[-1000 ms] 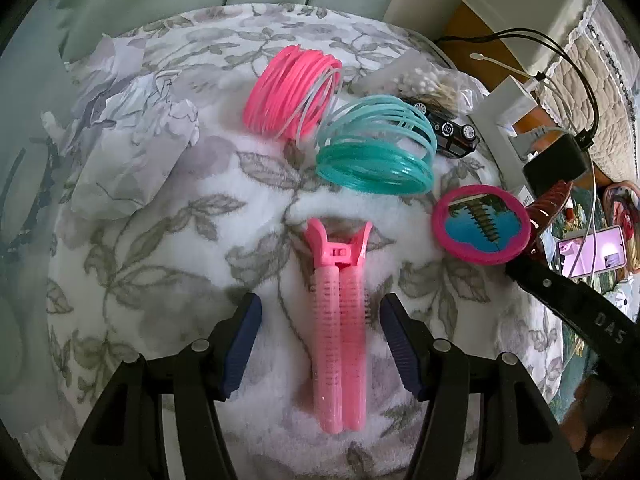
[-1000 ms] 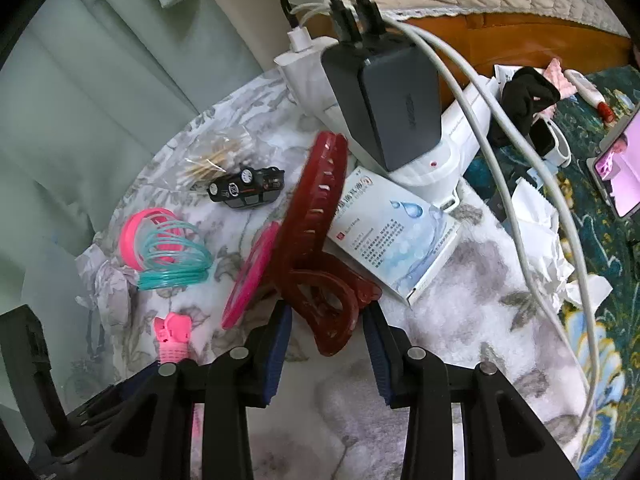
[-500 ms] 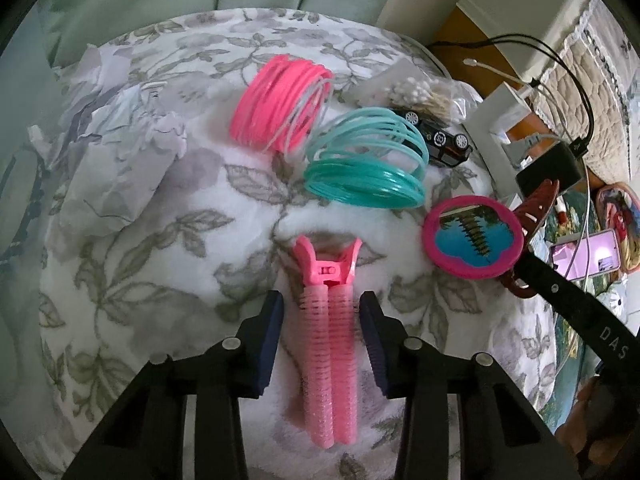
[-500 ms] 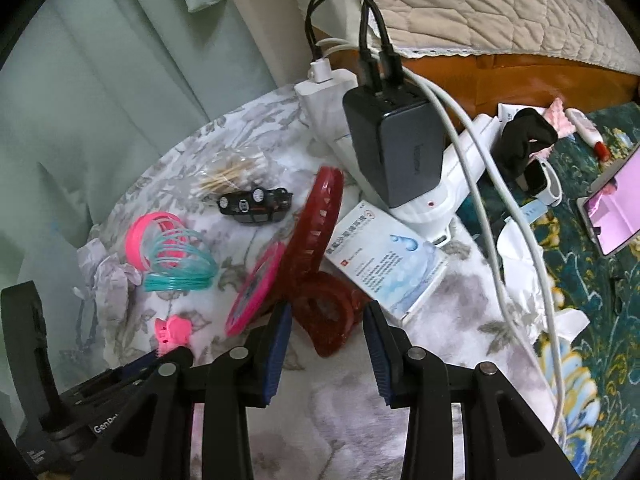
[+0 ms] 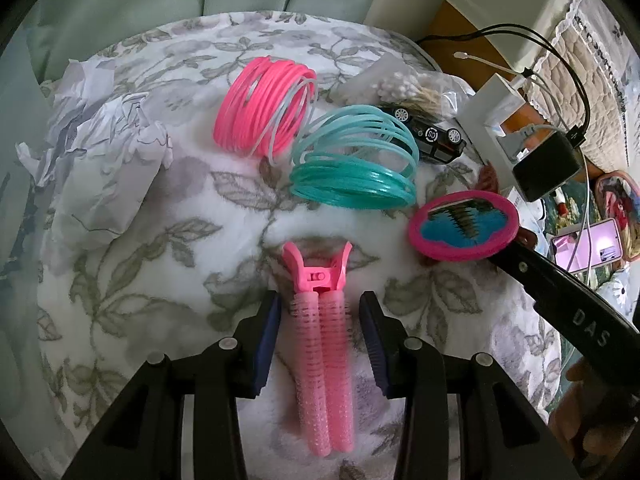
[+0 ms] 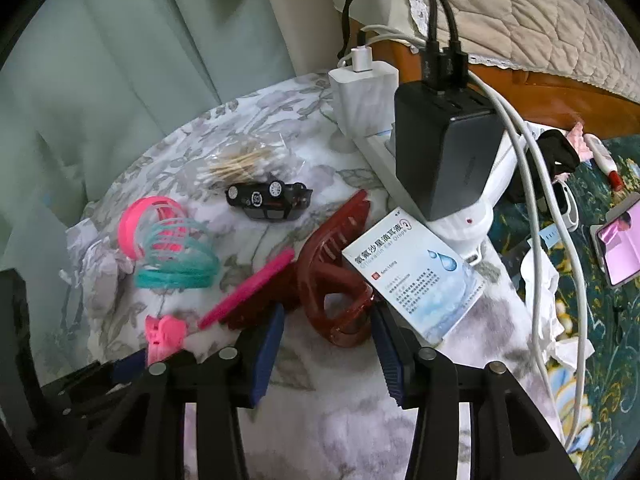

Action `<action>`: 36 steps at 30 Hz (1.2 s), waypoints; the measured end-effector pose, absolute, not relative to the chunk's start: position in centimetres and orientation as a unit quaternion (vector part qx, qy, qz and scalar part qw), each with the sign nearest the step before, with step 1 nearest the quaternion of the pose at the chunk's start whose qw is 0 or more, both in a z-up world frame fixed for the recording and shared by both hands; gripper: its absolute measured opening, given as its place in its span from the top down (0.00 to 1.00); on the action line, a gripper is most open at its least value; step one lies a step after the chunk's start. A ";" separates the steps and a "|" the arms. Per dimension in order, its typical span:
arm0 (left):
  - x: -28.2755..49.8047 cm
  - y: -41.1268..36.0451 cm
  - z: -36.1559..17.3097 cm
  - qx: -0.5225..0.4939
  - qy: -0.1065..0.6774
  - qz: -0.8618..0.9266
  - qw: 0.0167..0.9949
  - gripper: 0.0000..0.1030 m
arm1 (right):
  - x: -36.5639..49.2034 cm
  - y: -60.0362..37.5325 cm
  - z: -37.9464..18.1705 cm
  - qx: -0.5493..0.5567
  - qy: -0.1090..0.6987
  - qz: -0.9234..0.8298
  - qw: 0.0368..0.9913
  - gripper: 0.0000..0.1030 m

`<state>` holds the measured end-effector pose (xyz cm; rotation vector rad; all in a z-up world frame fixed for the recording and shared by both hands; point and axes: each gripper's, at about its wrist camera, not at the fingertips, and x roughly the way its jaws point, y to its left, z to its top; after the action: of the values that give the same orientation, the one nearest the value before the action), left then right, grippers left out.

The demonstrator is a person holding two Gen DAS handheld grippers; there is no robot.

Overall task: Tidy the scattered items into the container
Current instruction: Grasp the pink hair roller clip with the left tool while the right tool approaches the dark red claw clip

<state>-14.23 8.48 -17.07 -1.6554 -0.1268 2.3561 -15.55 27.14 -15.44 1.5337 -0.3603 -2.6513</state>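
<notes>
A pink roller hair clip [image 5: 320,344] lies on the floral cloth between the fingers of my left gripper [image 5: 320,320]. The pads stand close on either side of it, with a thin gap showing on each. The near end of a dark red claw clip [image 6: 332,264] lies between the tips of my right gripper [image 6: 330,336], which is open. A pink-rimmed round mirror [image 5: 464,224] leans against the claw clip. Teal bangles [image 5: 352,172] and pink bangles [image 5: 264,108] lie further back. No container shows in either view.
A black toy car [image 5: 432,136] and a bag of cotton swabs [image 5: 404,84] lie behind the bangles. An ear-drop box [image 6: 416,272] rests by a power strip with a black charger [image 6: 444,152] and cables. Crumpled paper [image 5: 100,160] sits at the left, and a phone [image 6: 620,248] lies on the floor.
My left gripper's jaws narrowed from wide apart to close around the roller clip. My right gripper drew back, so the claw clip now sits only at its fingertips.
</notes>
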 end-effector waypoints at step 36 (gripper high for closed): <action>-15.5 3.9 -17.6 -0.561 -0.113 0.816 0.089 0.73 | -18.4 25.5 -16.3 0.475 -0.092 -0.875 0.016 0.66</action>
<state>-15.47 3.95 -17.60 -1.6672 -0.3348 2.4257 -18.37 25.49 -16.32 1.4777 -0.2868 -2.7216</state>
